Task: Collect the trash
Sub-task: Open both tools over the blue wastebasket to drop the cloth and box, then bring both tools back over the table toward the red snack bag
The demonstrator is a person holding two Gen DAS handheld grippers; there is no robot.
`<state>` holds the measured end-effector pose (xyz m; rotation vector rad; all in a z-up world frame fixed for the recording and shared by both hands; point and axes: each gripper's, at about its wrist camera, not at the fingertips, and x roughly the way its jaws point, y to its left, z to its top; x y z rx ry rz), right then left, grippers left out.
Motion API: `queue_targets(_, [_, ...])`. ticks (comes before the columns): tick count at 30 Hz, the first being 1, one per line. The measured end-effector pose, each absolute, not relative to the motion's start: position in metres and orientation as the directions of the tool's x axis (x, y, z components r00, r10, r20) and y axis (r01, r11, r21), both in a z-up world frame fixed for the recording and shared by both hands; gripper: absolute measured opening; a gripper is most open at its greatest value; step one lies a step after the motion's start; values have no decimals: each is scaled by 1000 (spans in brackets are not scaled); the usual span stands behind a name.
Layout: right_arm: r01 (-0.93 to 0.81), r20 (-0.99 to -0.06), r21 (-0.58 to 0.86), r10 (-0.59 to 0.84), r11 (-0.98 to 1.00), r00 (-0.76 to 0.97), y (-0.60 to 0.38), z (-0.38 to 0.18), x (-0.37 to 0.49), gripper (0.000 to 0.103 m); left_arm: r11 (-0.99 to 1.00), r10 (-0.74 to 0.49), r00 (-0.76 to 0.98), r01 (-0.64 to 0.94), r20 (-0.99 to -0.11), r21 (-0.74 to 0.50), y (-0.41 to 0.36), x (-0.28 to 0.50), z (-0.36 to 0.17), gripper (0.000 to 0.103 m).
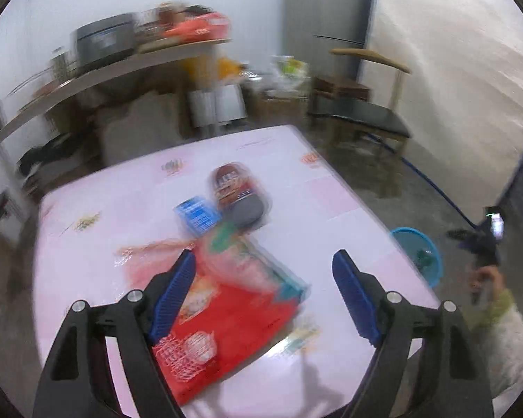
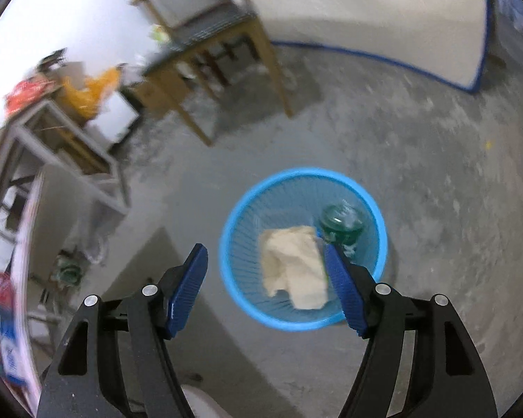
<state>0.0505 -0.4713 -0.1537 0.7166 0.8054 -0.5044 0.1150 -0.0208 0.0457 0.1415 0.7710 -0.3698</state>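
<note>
My left gripper (image 1: pixel 263 264) is open above the pink table (image 1: pixel 122 216), over a red flat package (image 1: pixel 233 327) with a pink-orange plastic bag (image 1: pixel 150 254) beside it. A blue packet (image 1: pixel 197 214) and a dark red wrapped tray (image 1: pixel 235 195) lie farther back. My right gripper (image 2: pixel 265 257) is open and empty above a blue basket (image 2: pixel 303 247) on the floor. The basket holds a crumpled beige paper (image 2: pixel 293 264) and a green bottle (image 2: pixel 341 226). The basket also shows in the left wrist view (image 1: pixel 418 250), right of the table.
A chair (image 1: pixel 362 104) stands beyond the table's far right corner. A shelf (image 1: pixel 104 69) with clutter runs along the left wall. The table's edge (image 2: pixel 24 278) shows at the left of the right wrist view. The floor is bare concrete (image 2: pixel 418 174).
</note>
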Motion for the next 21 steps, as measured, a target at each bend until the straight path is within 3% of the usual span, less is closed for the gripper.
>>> queue_targets(5, [490, -717, 404, -66, 773, 694, -413, -78, 58, 76, 973, -163, 694, 232, -701, 3, 51, 90, 29, 79])
queue_targets(10, [220, -661, 457, 164, 862, 732, -317, -26, 93, 78, 988, -133, 687, 152, -714, -37, 93, 79, 6, 80])
queue_targets(16, [-70, -591, 562, 460, 824, 663, -197, -3, 125, 78, 987, -157, 668, 79, -728, -140, 126, 80, -22, 80])
queue_targets(21, [-125, -629, 529, 487, 839, 606, -130, -8, 141, 76, 967, -223, 665, 59, -713, -247, 147, 104, -40, 80])
